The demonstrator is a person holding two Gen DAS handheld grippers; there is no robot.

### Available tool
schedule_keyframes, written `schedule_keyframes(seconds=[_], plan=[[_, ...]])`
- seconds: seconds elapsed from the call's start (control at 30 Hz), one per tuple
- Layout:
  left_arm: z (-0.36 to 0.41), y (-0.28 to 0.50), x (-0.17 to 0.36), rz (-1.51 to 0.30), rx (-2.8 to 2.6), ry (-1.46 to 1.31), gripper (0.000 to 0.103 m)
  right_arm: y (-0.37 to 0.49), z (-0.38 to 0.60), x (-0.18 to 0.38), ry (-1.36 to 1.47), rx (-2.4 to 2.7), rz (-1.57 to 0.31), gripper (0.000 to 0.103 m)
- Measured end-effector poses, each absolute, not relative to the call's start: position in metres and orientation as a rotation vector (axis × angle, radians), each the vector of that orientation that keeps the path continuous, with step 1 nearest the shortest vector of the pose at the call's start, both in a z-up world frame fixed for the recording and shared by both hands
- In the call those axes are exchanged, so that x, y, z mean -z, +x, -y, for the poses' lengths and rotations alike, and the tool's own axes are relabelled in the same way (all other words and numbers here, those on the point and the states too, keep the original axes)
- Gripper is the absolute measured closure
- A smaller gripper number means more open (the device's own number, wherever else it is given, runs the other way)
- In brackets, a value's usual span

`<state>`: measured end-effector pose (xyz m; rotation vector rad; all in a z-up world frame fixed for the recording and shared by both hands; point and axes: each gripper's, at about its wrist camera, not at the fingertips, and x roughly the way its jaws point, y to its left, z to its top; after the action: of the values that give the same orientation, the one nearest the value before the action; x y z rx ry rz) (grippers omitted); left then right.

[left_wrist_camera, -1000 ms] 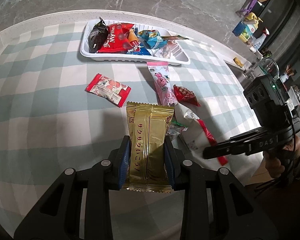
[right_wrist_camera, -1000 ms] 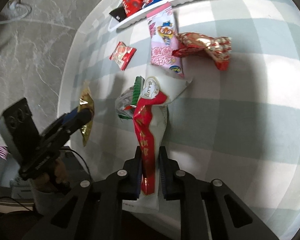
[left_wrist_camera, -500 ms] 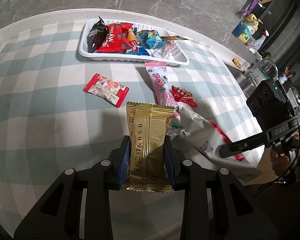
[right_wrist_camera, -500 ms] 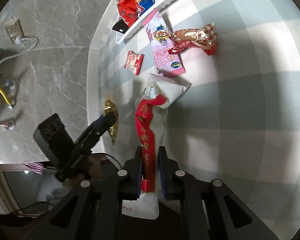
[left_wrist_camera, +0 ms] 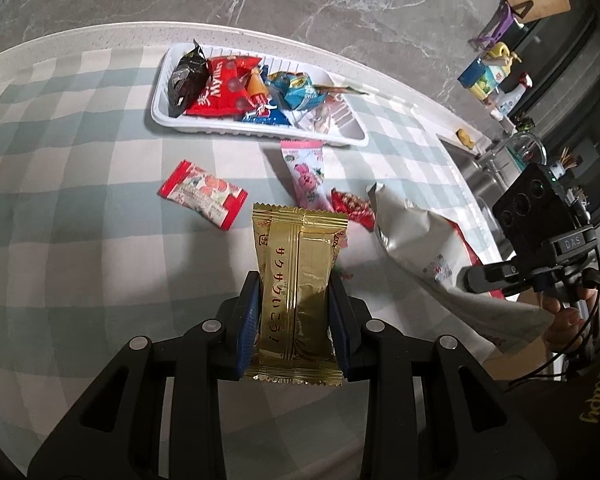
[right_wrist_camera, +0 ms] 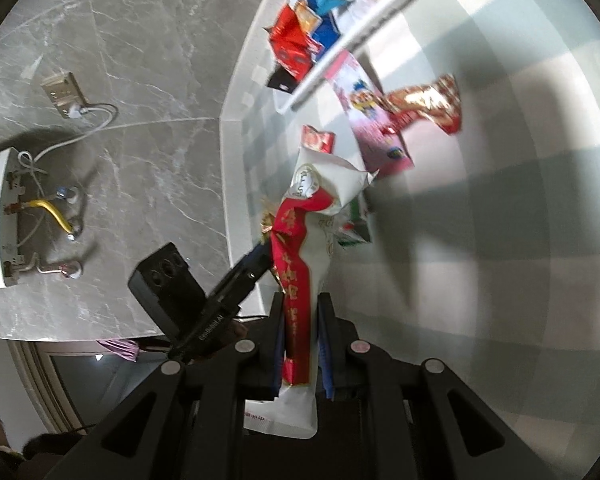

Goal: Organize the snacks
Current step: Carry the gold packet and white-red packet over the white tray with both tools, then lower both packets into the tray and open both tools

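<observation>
Gold foil marks the flat rectangular snack packet with red lettering (left_wrist_camera: 298,280), which is clamped upright between the blue pads of the left gripper (left_wrist_camera: 294,312) above the pale green-and-white checked tablecloth (left_wrist_camera: 80,208). Beyond it, a white rectangular plastic tray (left_wrist_camera: 160,114) is filled with red, black and blue wrappers. Between tray and gripper, a small red-and-white sweet wrapper (left_wrist_camera: 202,194), a long pink cartoon-printed packet (left_wrist_camera: 306,174) and a red-and-gold crinkled packet (left_wrist_camera: 352,208) are laid on the cloth. At the right, a long white pouch with a red ribbon band (right_wrist_camera: 300,264) is pinched narrowly in the right gripper (right_wrist_camera: 302,348) and lifted clear of the cloth.
</observation>
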<state>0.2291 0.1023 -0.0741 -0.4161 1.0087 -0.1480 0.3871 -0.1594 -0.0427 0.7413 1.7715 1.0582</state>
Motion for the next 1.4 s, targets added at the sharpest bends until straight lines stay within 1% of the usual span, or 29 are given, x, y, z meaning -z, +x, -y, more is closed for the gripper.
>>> schedule_keyframes(seconds=[0.33, 0.7, 1.1, 1.4], plan=[[-0.117, 0.257, 0.054, -0.967, 0.141, -0.429, 0.074, 0.432, 0.155, 0.032, 0.792, -1.055, -1.662, 0.088], [-0.152, 0.310, 0.046, -0.931, 0.106, -0.479, 0.074, 0.492, 0.158, 0.026, 0.818, -0.996, -1.560, 0.088], [-0.181, 0.363, 0.052, -0.935, 0.085, -0.487, 0.074, 0.551, 0.151, 0.037, 0.843, -0.946, -1.516, 0.087], [-0.191, 0.389, 0.060, -0.947, 0.072, -0.490, 0.074, 0.574, 0.145, 0.049, 0.843, -0.924, -1.521, 0.087]])
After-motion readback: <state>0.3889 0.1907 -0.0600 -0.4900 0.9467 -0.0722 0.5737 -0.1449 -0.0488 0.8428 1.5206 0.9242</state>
